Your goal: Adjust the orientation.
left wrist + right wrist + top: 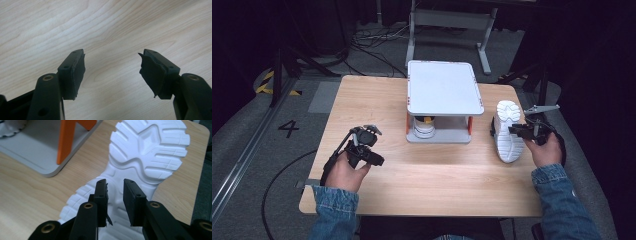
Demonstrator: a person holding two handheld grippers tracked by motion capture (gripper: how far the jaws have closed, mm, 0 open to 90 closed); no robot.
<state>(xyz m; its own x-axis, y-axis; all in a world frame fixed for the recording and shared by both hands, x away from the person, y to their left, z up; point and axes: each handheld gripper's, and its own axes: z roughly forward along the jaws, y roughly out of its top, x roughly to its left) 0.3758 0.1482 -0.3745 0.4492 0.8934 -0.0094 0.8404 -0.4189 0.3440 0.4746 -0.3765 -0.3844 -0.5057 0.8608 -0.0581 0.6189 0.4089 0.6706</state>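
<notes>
One white chunky-soled sneaker point(507, 131) lying sole-up at the right edge of the light wooden surface point(422, 175), toe toward the far side. Right tool point(115, 185) hovering over the sole's middle, jaws narrowed with a slim gap, nothing pinched. Left tool point(112, 72) spread wide over bare wood at near left, empty. One grey two-tier shelf with orange posts point(444, 87) centre-far, between the tools; one more white shoe point(424, 128) tucked on its lower tier.
</notes>
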